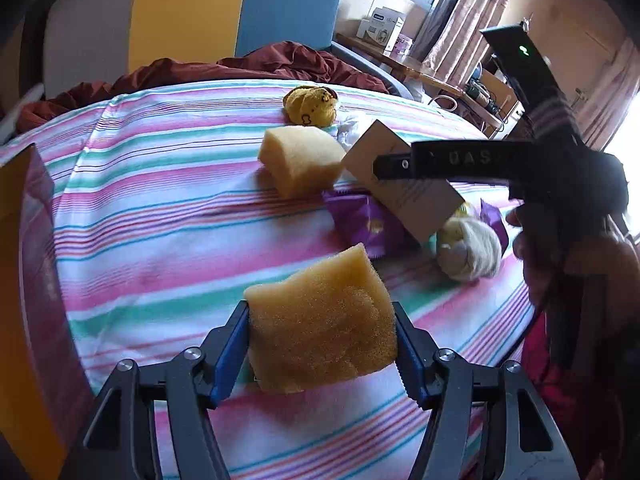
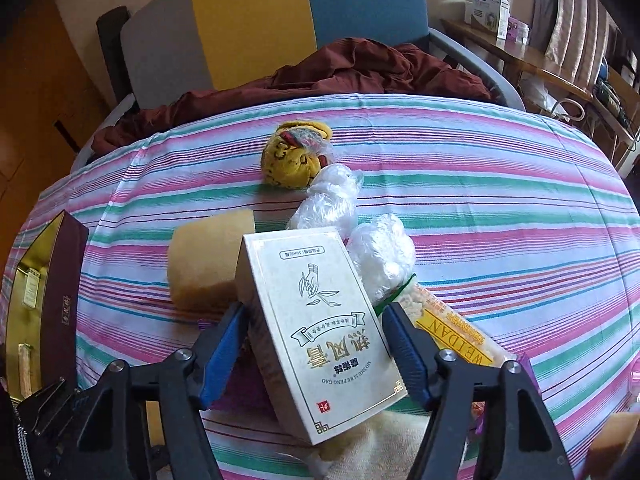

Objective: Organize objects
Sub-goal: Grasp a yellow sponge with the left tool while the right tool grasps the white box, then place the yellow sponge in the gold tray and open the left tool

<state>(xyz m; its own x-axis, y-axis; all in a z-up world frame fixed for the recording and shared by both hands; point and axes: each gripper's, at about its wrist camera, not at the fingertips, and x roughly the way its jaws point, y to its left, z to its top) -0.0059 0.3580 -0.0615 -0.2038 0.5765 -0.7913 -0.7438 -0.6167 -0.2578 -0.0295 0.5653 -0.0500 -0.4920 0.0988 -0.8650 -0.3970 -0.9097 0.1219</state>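
Note:
My left gripper is shut on a yellow sponge, held above the striped bed cloth. My right gripper is shut on a white printed carton, held tilted above the pile; it also shows in the left wrist view. A second sponge lies on the cloth, seen too in the right wrist view. A yellow rolled sock lies behind it. A purple packet and a cream rolled sock lie under the carton.
A dark open box with gold lining stands at the left edge of the bed. Two clear plastic bundles and a yellow snack packet lie by the carton. A dark red quilt is bunched at the far side.

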